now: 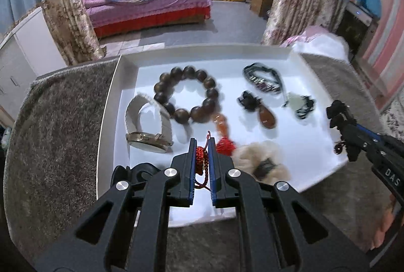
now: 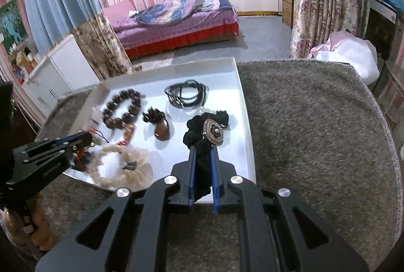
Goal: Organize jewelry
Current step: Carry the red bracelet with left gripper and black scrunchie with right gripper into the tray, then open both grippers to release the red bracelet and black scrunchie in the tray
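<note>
On my left wrist view, the left gripper (image 1: 202, 145) is clenched on a red cord (image 1: 201, 161), which hangs between the blue pads over the near part of the white tray (image 1: 111, 105). The tray sits on a grey rug (image 1: 50, 120). In it I see a watch (image 1: 147, 125) at the left, touching a bead bracelet (image 1: 188, 94) beside it. A brown pendant (image 1: 266, 118) lies right of the beads, a black cord necklace (image 1: 262, 78) behind it, and a cream scrunchie (image 1: 260, 161) just beside my fingers. The right gripper (image 1: 341, 125) comes in at the tray's right edge, holding something black.

On my right wrist view, the right gripper (image 2: 202, 153) is grasping a black scrunchie (image 2: 202, 130) with an oval ornament, held over the tray's (image 2: 245, 120) right side. The beads (image 2: 122, 107), pendant (image 2: 161, 129) and necklace (image 2: 186, 94) lie beyond, the cream scrunchie (image 2: 121, 166) to the left, where the left gripper (image 2: 87, 143) holds the red cord (image 2: 80, 153).
</note>
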